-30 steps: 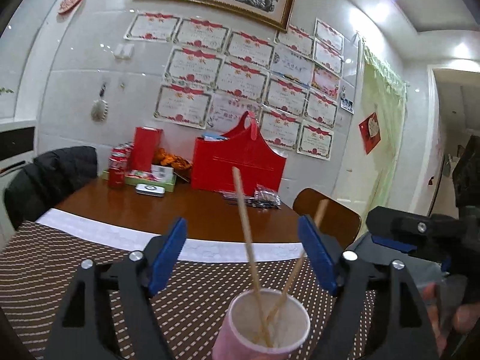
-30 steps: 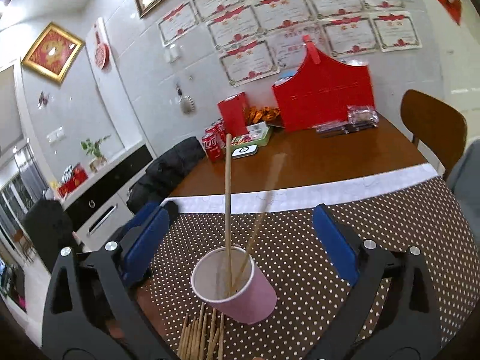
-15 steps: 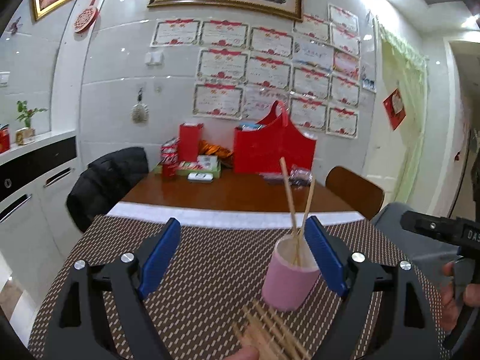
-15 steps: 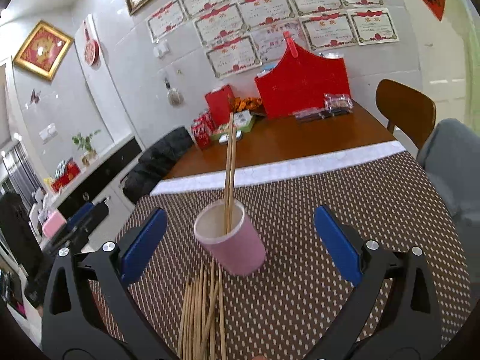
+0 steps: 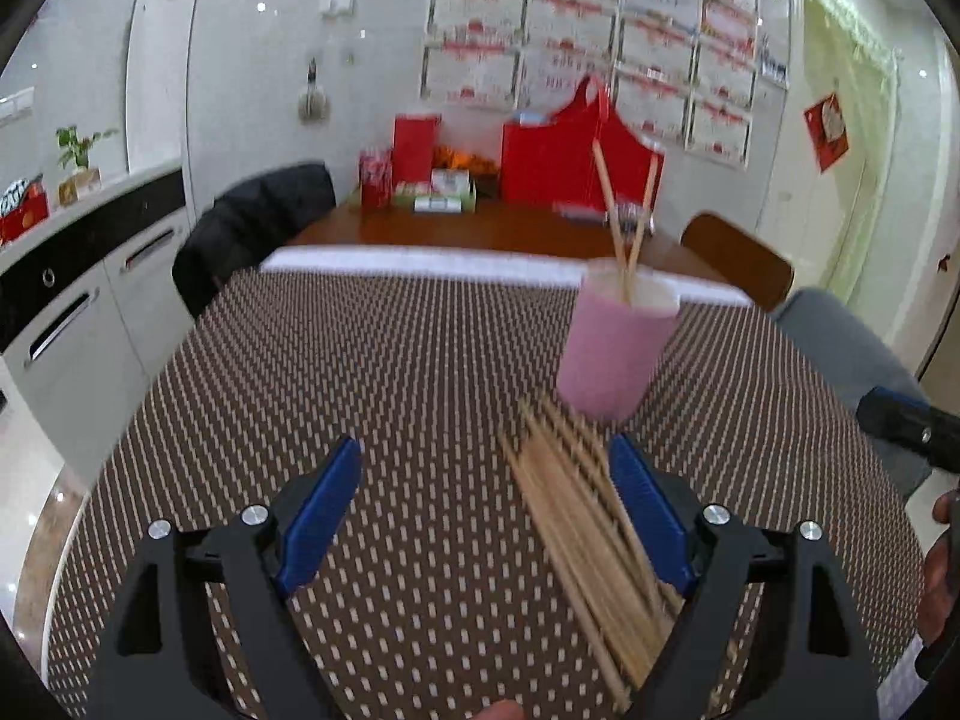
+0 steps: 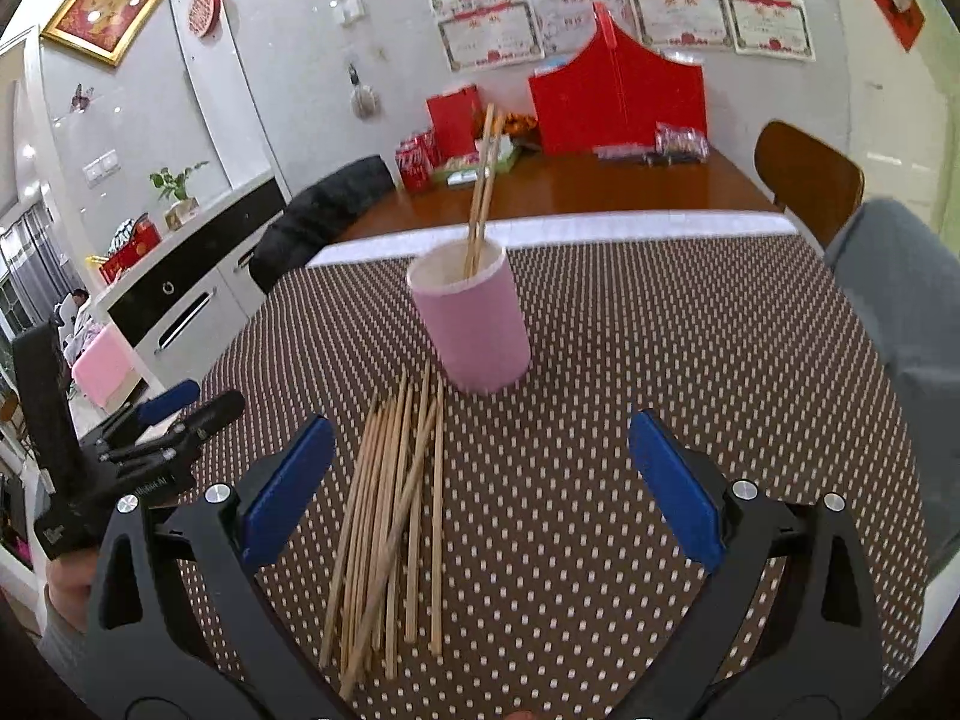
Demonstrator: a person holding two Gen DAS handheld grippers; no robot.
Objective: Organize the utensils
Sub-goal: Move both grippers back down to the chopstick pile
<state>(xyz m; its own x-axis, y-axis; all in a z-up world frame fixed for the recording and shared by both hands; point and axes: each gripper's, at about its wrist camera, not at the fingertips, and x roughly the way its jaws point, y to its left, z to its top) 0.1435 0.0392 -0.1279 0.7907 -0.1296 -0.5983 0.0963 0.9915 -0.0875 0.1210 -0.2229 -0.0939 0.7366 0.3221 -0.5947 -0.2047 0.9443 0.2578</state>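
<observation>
Both the left claw (image 5: 486, 510) and right claw (image 6: 480, 480) gape empty above the worktop (image 6: 660, 330), where loose chopsticks (image 6: 396, 516) lie just beside, perhaps touching, the pink cup (image 6: 474, 324) holding two.

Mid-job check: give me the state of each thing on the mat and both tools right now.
pink cup: upright, holding two chopsticks.
loose chopsticks: lying flat in a pile beside the cup.
left tool: open, empty.
right tool: open, empty.

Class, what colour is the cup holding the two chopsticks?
The cup is pink outside with a white inside; the right wrist view shows it best.
</observation>
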